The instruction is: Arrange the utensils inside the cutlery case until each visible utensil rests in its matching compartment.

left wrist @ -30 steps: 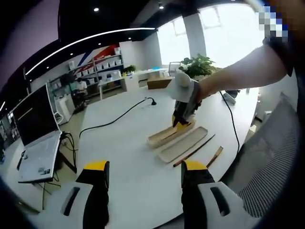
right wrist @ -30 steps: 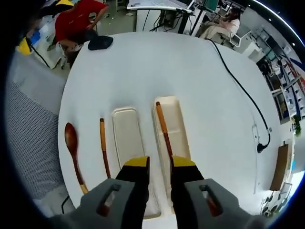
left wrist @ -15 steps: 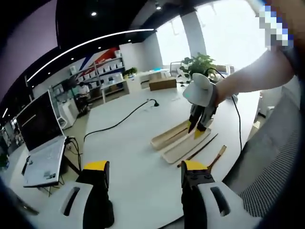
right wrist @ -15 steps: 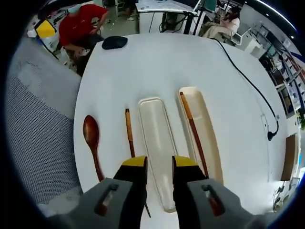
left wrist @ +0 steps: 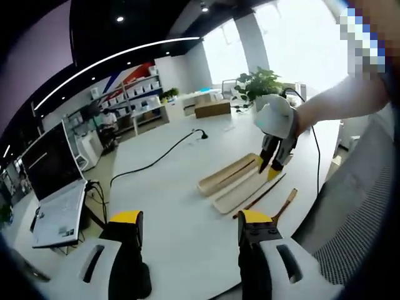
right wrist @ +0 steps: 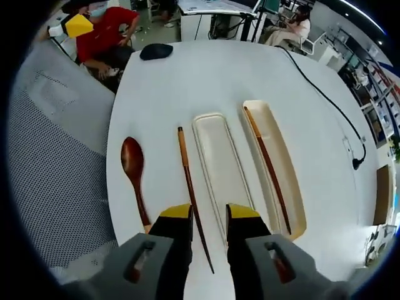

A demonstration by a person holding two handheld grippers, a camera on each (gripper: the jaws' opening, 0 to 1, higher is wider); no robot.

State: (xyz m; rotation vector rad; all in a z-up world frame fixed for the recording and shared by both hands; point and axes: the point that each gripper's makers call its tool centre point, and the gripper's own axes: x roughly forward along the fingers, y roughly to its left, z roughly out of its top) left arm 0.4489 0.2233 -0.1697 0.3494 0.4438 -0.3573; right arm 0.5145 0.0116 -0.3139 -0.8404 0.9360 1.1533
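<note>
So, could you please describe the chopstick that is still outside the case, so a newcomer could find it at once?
On the round white table lie two long cream trays, side by side. Just beside the empty one lies a thin dark chopstick, flat on the bare tabletop. Unlike the spoon next to it, it has no bowl, and unlike the other chopstick, it sits in no tray.

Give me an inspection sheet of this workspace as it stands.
Surface: white table, round-edged.
Job's things: two cream trays side by side; right tray holds one chopstick; left tray holds nothing. Second chopstick and wooden spoon lie on the table left of the trays.
Clutter: dark mouse-like object at the far edge.
Grippers: right gripper open above the loose chopstick; left gripper open, holding nothing.
Cables: black cable across the table.
Surroundings: laptop, plant, seated people.
</note>
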